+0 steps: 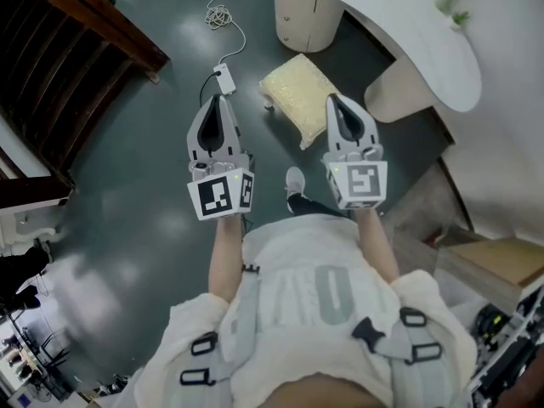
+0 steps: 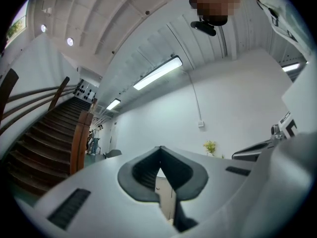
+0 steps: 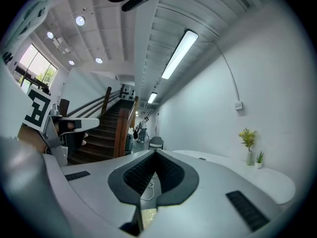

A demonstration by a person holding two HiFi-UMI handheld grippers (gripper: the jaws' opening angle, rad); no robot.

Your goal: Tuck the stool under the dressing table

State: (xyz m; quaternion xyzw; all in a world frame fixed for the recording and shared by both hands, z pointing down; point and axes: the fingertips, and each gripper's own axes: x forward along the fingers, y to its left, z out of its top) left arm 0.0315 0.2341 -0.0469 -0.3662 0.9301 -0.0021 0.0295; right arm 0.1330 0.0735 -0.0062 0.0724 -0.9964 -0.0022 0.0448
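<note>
Out on the dark floor, ahead of the person's shoe (image 1: pixel 295 184), the stool (image 1: pixel 297 92) stands with its pale yellow fuzzy seat askew to the gap it belongs in. It is clear of the white tabletop (image 1: pixel 416 36), not yet under it. The gap lies between the drawer unit (image 1: pixel 304 15) and the curved pedestal (image 1: pixel 398 93).

Left tongs (image 1: pixel 219 102) and right tongs (image 1: pixel 333 100) are held level at waist height, well above the stool. Both have jaws closed tip to tip and nothing between them.

Risks, as judged from here:
- Seat is soft and set at an angle. A push on one corner would likely spin the stool rather than slide it, driving a corner into the pedestal or the drawer unit.
- Closed tongs offer only narrow tips; on the plush cover they may slip off or dig in and tip the stool instead of moving it.
- White cable (image 1: pixel 223 15) and its plug block (image 1: pixel 225 78) lie on the floor just left of the stool. A sideways correction could catch a leg on them, or a foot could.
- Legs are mostly hidden under the seat, so whether they glide or drag on this floor I cannot say; dragging would raise the tipping risk.
</note>
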